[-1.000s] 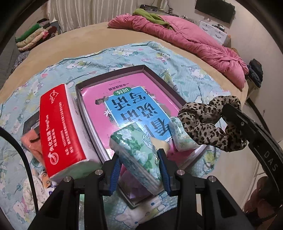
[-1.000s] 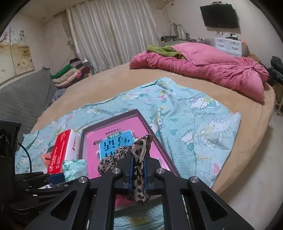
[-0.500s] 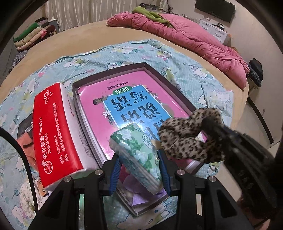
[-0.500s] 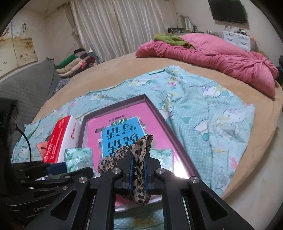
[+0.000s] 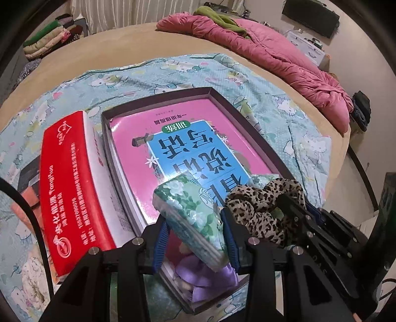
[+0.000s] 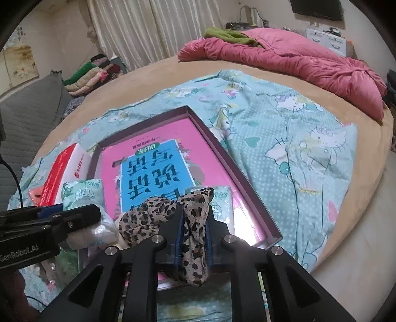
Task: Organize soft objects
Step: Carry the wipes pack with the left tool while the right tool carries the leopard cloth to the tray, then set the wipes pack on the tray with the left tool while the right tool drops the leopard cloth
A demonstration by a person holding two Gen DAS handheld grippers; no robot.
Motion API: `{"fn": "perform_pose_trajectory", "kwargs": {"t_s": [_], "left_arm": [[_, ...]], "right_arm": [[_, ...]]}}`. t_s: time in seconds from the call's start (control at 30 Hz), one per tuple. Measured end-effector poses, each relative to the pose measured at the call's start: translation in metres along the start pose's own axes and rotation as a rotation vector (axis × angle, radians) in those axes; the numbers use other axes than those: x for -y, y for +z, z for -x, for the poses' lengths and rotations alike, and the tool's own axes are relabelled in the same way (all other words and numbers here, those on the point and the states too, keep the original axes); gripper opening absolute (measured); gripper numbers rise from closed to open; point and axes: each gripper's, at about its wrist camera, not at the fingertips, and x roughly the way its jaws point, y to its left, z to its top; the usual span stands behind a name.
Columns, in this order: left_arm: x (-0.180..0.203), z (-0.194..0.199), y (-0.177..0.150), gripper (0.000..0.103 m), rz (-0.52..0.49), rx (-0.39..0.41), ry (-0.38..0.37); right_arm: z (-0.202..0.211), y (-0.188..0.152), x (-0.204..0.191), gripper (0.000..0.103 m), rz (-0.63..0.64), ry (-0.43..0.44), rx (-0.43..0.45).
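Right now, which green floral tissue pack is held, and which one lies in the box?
The left hand-held gripper holds the near tissue pack; the other tissue pack lies in the box behind the leopard scrunchie.

A round tan bed (image 6: 153, 74) is seen, spread with a cartoon-print sheet (image 6: 284, 138) and a pink quilt (image 6: 284, 59). Pale curtains (image 6: 138, 29) are drawn behind; a television (image 6: 316, 8) is mounted above white drawers (image 6: 326, 40).

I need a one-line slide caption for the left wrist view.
Left gripper holds a floral tissue pack over the box; right gripper brings a leopard scrunchie beside it.
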Motion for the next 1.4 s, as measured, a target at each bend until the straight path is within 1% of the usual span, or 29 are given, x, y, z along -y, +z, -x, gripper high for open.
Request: {"fn": "perform_pose_trajectory", "kwargs": {"t_s": [0.1,0.13,0.23,0.37,0.43,0.53,0.57,0.63,0.7,0.77,0.9,1.23,1.27,1.33,1.4], "left_arm": [[0.0,-0.004,0.004,0.044,0.005,-0.02,-0.001],[-0.001,-0.006,0.005,0.045,0.009,-0.026,-0.007],[-0.005,-0.009,0.007,0.046,0.04,-0.039,-0.025],[-0.004,-0.01,0.008,0.046,0.045,-0.044,-0.04],[-0.005,-0.009,0.009,0.049,0.052,-0.043,-0.046],[-0.002,-0.01,0.009,0.053,0.048,-0.046,-0.043],[-0.001,-0.01,0.008,0.054,0.042,-0.048,-0.039],[0.0,-0.01,0.008,0.061,0.035,-0.051,-0.032],[0.001,-0.01,0.007,0.063,0.033,-0.05,-0.034],[0.0,-0.01,0.006,0.063,0.033,-0.052,-0.031],[-0.001,-0.009,0.006,0.065,0.035,-0.054,-0.026],[-0.003,-0.007,0.002,0.066,0.04,-0.058,-0.031],[-0.004,-0.006,0.001,0.067,0.044,-0.056,-0.038],[-0.005,-0.003,0.0,0.072,0.051,-0.05,-0.041],[-0.006,-0.001,-0.001,0.073,0.052,-0.046,-0.043]], "right_arm": [[0.001,0.0,0.002,0.029,-0.008,0.001,0.003],[0.002,0.0,0.002,0.037,-0.012,0.0,0.007],[0.005,0.001,0.003,0.039,-0.017,0.001,0.016],[0.007,0.002,0.003,0.047,-0.018,-0.002,0.023],[0.009,0.003,0.003,0.048,-0.017,-0.008,0.028],[0.011,0.004,0.003,0.054,-0.015,-0.02,0.035],[0.012,0.004,0.003,0.055,-0.015,-0.021,0.034],[0.011,0.004,0.005,0.056,-0.018,-0.032,0.027],[0.011,0.003,0.007,0.058,-0.023,-0.045,0.027],[0.012,0.003,0.01,0.061,-0.032,-0.058,0.027],[0.015,0.005,0.014,0.064,-0.046,-0.074,0.036],[0.022,0.006,0.012,0.07,-0.04,-0.082,0.056],[0.023,0.006,0.012,0.072,-0.039,-0.08,0.059],[0.025,0.006,0.012,0.074,-0.039,-0.082,0.066],[0.027,0.007,0.011,0.074,-0.036,-0.086,0.069]]}}
